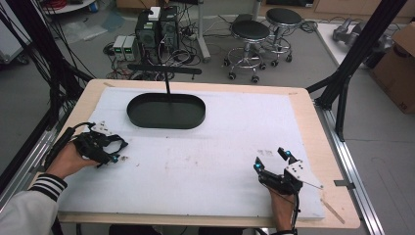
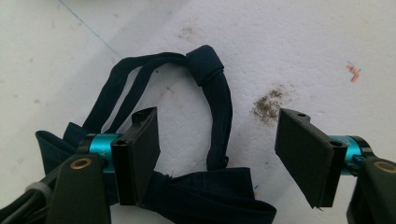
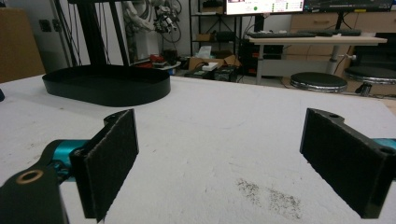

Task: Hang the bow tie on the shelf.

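My left gripper (image 2: 219, 154) hangs spread over the dark bow tie (image 2: 196, 196): its bow lies below, between the jaws, long axis across them, strap looping ahead. My right gripper (image 1: 274, 159) rests spread and empty, well apart. The black tray (image 1: 166, 111) lies ahead, open mat (image 1: 220, 142) between.

Lab, computer towers (image 1: 156, 29), tangled cables (image 1: 183, 51), stools (image 1: 249, 32), monitor (image 3: 264, 5)
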